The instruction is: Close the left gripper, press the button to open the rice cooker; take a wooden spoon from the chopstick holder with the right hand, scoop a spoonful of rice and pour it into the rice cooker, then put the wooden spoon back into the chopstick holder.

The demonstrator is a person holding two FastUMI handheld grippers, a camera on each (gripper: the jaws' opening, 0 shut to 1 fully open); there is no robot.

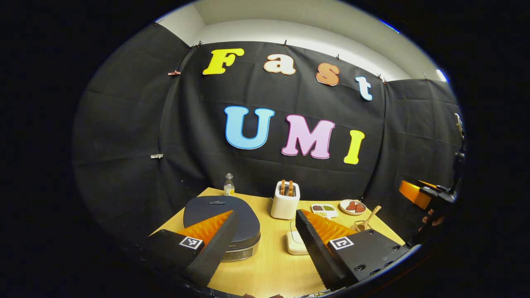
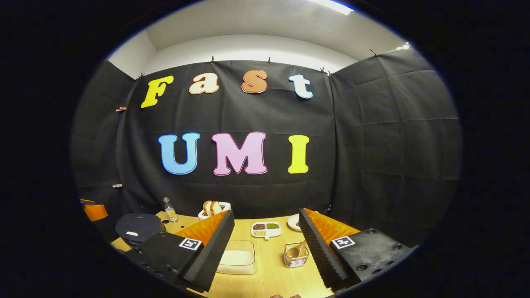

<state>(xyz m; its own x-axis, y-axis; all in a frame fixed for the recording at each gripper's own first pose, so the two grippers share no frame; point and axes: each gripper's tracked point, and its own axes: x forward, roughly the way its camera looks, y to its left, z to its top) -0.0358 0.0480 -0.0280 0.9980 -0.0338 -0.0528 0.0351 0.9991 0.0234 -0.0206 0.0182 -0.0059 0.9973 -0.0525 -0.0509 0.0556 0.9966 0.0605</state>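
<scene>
One rice cooker [image 1: 222, 225] sat shut at the table's [image 1: 269, 269] left edge, one toaster [image 1: 285, 200] with two slices just right of it, one bottle [image 1: 228, 185] behind it, and the left gripper [image 1: 265, 238] hung above with fingers spread wide on nothing. Right of the cooker, the right gripper view showed the rice tub [image 2: 237, 256] and the wire holder [image 2: 295, 254] with one wooden spoon [image 2: 296, 249] plainly, bare wood between them, while the left gripper view half hid the tub and caught the other gripper [image 1: 418, 193] off the table's right edge. The right gripper [image 2: 265, 244] was also wide open, gripping nothing.
</scene>
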